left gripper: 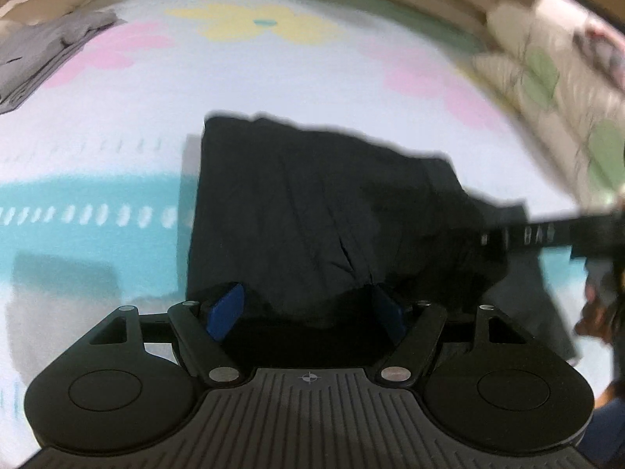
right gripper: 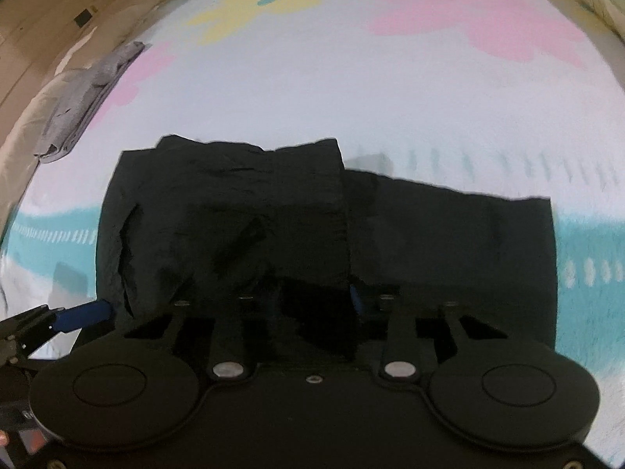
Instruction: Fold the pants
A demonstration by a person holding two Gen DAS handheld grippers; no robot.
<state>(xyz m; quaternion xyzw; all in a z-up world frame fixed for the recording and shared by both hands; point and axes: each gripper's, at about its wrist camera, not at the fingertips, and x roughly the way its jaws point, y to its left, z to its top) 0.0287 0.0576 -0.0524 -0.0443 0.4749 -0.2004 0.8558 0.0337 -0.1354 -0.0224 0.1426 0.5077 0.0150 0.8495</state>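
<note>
Black pants (left gripper: 312,203) lie partly folded on a pastel flower-print sheet (left gripper: 273,78). In the left wrist view my left gripper (left gripper: 308,308) is open, its blue pads (left gripper: 226,308) standing wide at the near edge of the cloth. In the right wrist view the pants (right gripper: 242,211) show a folded layer on the left over a flat part (right gripper: 468,242) on the right. My right gripper (right gripper: 297,305) is over the near edge; dark cloth hides its fingertips. The left gripper's blue pad (right gripper: 84,314) shows at lower left.
A folded grey garment (left gripper: 43,54) lies at the sheet's far left, also in the right wrist view (right gripper: 78,105). A cream quilt with green shapes (left gripper: 554,90) lies at the right. A teal band (right gripper: 586,265) crosses the sheet.
</note>
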